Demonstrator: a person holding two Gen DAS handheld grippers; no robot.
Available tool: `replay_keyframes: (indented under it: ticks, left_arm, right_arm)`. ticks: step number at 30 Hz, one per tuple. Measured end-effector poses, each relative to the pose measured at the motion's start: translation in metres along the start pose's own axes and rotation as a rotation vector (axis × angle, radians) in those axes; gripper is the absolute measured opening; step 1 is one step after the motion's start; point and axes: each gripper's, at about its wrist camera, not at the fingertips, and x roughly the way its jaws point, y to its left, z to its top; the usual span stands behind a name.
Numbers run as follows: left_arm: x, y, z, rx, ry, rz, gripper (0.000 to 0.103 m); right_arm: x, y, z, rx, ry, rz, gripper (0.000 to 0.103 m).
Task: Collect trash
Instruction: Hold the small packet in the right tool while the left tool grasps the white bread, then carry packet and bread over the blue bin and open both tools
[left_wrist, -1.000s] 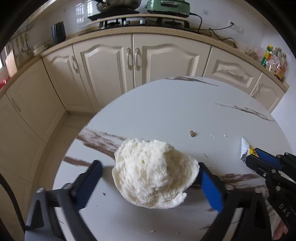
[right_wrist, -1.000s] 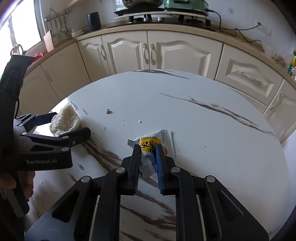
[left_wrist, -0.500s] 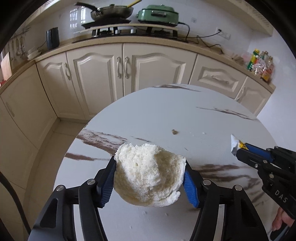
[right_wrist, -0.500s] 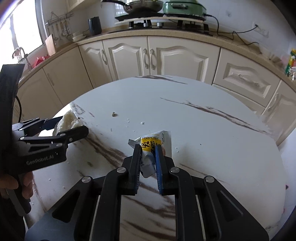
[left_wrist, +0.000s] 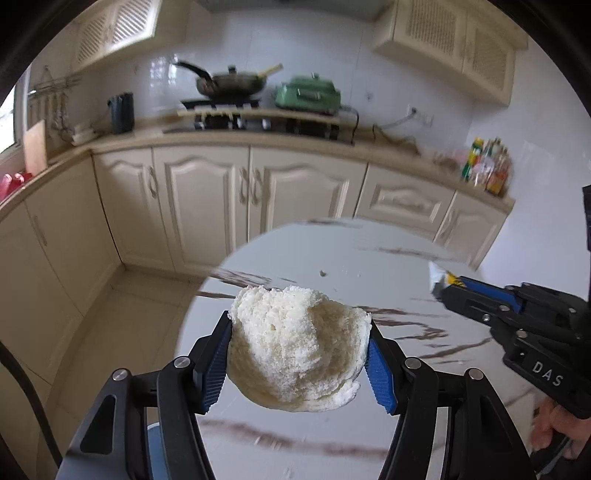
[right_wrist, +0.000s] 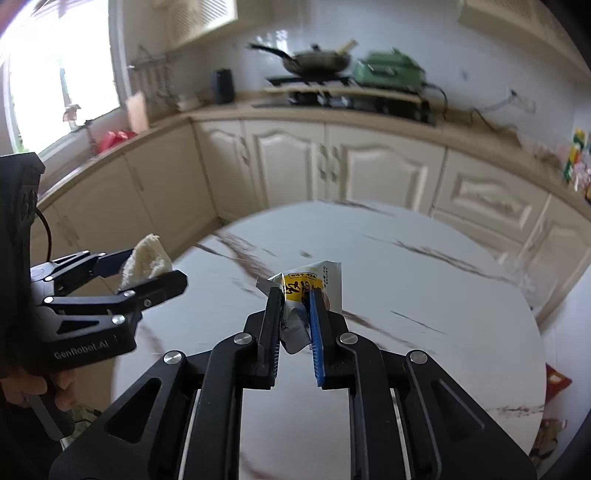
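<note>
Now, step: both grippers carrying trash off the round white marble-patterned table (left_wrist: 369, 258).
Left gripper (left_wrist: 299, 354): jaws clamping the crumbly white bread piece (left_wrist: 295, 347), above the table's near edge.
Right gripper (right_wrist: 295, 314): jaws pinching the yellow-and-white crumpled wrapper (right_wrist: 310, 284), above the table.
Tip: keeping the squeeze gentle, bread tearing easily.

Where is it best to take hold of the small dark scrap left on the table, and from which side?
Pinch the whole scrap from straight above, one of the fingers on each side. It is a tiny low lump lying alone on the flat table, so no side offers more.
</note>
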Motion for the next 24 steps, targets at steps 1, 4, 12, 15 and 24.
replay_keyframes:
  ticks: [1,4,12,15,24]
  left_arm:
    - [-0.019,0.007,-0.006,-0.003,-0.024,0.007,0.060]
    - [-0.065,0.031,-0.027,-0.015,-0.066,0.030,0.060]
    - [-0.160,0.119,-0.105,-0.094,-0.091,0.210,0.060]
    - [-0.170,0.154,-0.139,-0.153,-0.040,0.276,0.060]
    - [-0.131,0.239,-0.245,-0.336,0.207,0.363,0.060]
  right_arm:
    - [-0.008,0.011,0.001,-0.011,-0.016,0.010,0.014]
    - [-0.030,0.054,0.005,-0.054,-0.062,0.057,0.014]
    - [-0.035,0.198,0.002,-0.200,-0.087,0.233,0.014]
    - [-0.011,0.248,-0.010,-0.243,-0.042,0.297,0.014]
    - [0.111,0.347,-0.073,-0.319,0.188,0.361,0.014]
